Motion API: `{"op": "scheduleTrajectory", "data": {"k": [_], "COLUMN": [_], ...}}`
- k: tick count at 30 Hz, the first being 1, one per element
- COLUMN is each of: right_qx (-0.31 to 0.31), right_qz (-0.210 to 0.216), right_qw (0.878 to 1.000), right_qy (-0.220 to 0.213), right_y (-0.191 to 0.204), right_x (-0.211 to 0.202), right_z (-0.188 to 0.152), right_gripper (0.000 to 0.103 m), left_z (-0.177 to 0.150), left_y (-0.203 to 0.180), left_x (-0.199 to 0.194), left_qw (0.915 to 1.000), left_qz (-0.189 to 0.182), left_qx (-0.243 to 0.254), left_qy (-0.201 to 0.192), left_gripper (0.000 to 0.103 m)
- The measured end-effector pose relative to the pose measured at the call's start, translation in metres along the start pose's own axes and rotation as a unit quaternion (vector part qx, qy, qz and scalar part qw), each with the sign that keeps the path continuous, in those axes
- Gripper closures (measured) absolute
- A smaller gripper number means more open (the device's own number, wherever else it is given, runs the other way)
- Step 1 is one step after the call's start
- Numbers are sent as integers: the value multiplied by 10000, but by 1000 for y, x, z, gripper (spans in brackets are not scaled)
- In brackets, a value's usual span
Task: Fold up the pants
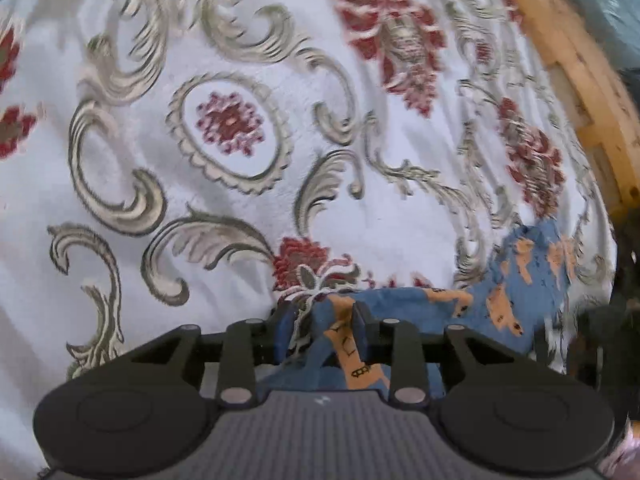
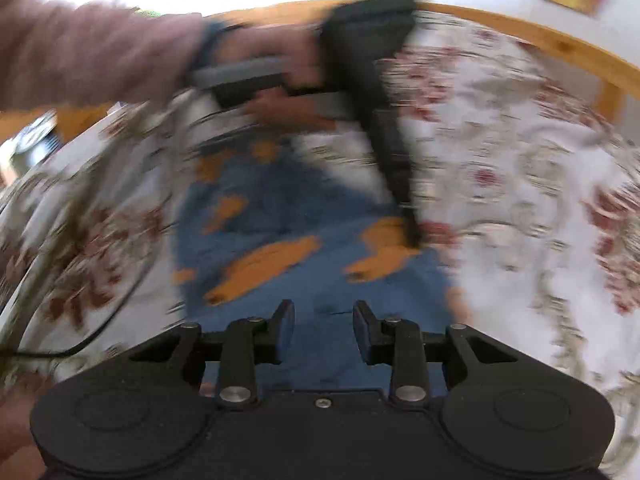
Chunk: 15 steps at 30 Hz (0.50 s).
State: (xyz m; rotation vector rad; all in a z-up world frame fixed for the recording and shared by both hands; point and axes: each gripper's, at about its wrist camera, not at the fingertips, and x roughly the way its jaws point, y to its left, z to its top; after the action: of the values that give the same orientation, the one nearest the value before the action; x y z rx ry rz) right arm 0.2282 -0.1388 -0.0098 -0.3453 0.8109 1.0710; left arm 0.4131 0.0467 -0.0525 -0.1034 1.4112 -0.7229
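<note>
**Blue patterned pants on brocade cover, both tools parted**

Left wrist view: the left tool [image 1: 325,330] points down at a white cover [image 1: 248,216] w/ raised grey-gold scroll leaves and dark red flower medallions; weave looks thick, slightly plush, lightly creased. The pants [image 1: 516,280], blue soft fabric w/ orange animal-shaped prints, lie at the lower right, bunched, one part rising in a crumpled peak. A fold of them runs between the tool's fingers [image 1: 360,326], along w/ a bit of the cover's pattern. Jaws are partly apart; can't tell if the pads press the cloth. A pale wooden frame [image 1: 576,80] w/ notched slats curves along the right edge.

Right wrist view: heavy motion blur. The right tool [image 2: 323,330] sits over the pants [image 2: 304,232], spread flatter here as a broad blue patch. Jaws apart, pads clear of the cloth, nothing pinched. This view alone shows the left tool from outside: black, long fingers reaching down to the pants' far edge, held by a hand [image 2: 276,68] w/ a pinkish fuzzy sleeve [image 2: 92,44]. A thin dark cable [image 2: 80,344] crosses the cover lower left. A wooden rail [image 2: 540,40] arcs across the top.
</note>
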Motion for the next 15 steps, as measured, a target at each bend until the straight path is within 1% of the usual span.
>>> {"op": "scheduleTrajectory", "data": {"k": [2,4,5,7,9,11,15], "right_qx": [-261,-407,-477,-645,-757,-711,-679], "right_qz": [247,348,386,447,409,479,500], "right_qw": [9993,9985,9981,9969,9962,9961,9964], "right_qy": [40,49,46,45,128,192,67], "right_y": [22,38,45,56,65,68,77], "right_x": [7,16,21,29,39,49,55], "right_z": [-1,-1,0,1,3,4,8], "right_gripper": [69,70,70,71,71,71,71], "left_z": [1,1,1,1,0,1,2], "left_y": [4,6,6,3,-2,-6,-8], "left_x": [3,4,5,6,7,8,7], "left_qw": [9997,9995,9994,9995,9997,9997,9996], "left_qz": [-69,-28,-6,23,118,201,270], "left_qx": [-213,-322,-343,-298,-190,-134,-101], "left_qy": [6,12,28,31,38,37,22], "left_gripper": [70,83,84,89,91,92,93]}}
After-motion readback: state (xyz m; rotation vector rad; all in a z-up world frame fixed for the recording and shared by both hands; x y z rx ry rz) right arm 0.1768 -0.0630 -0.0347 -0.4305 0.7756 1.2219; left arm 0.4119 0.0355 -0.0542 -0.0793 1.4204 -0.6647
